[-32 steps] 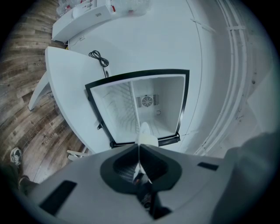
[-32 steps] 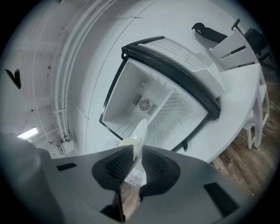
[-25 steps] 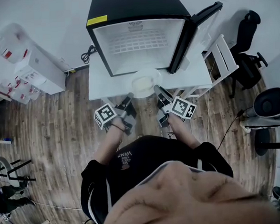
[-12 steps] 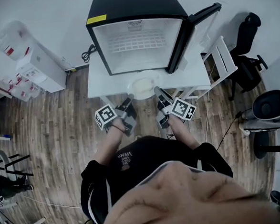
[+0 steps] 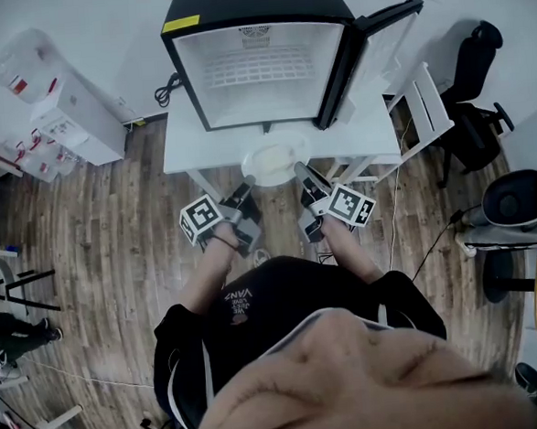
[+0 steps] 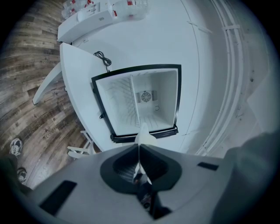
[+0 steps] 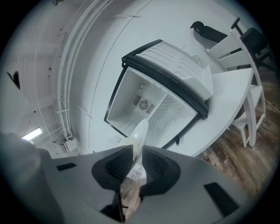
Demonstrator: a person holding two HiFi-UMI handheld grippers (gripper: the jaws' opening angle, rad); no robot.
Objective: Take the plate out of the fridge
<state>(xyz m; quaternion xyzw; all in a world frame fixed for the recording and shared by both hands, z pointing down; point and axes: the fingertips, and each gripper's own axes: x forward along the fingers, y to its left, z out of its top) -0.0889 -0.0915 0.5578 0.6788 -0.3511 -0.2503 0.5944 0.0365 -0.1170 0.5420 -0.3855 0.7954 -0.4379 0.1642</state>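
The white plate (image 5: 274, 161) hangs level just outside the open black fridge (image 5: 258, 63), above the white table's (image 5: 191, 150) front edge. My left gripper (image 5: 248, 185) is shut on its left rim and my right gripper (image 5: 300, 172) is shut on its right rim. In the left gripper view the plate's thin edge (image 6: 143, 133) sticks out between the closed jaws of the left gripper (image 6: 139, 151), with the empty fridge (image 6: 144, 103) beyond. The right gripper (image 7: 133, 159) likewise pinches the plate's rim (image 7: 139, 131), and the fridge interior (image 7: 148, 109) looks bare.
The fridge door (image 5: 372, 50) stands open to the right. A white folding chair (image 5: 426, 106) and a black office chair (image 5: 476, 94) are at the right. White boxes (image 5: 74, 122) sit on the wooden floor at the left. A cable (image 5: 163, 90) lies beside the fridge.
Both grippers have drawn the plate a little farther from the fridge mouth toward me. The grip on both rims is unchanged.
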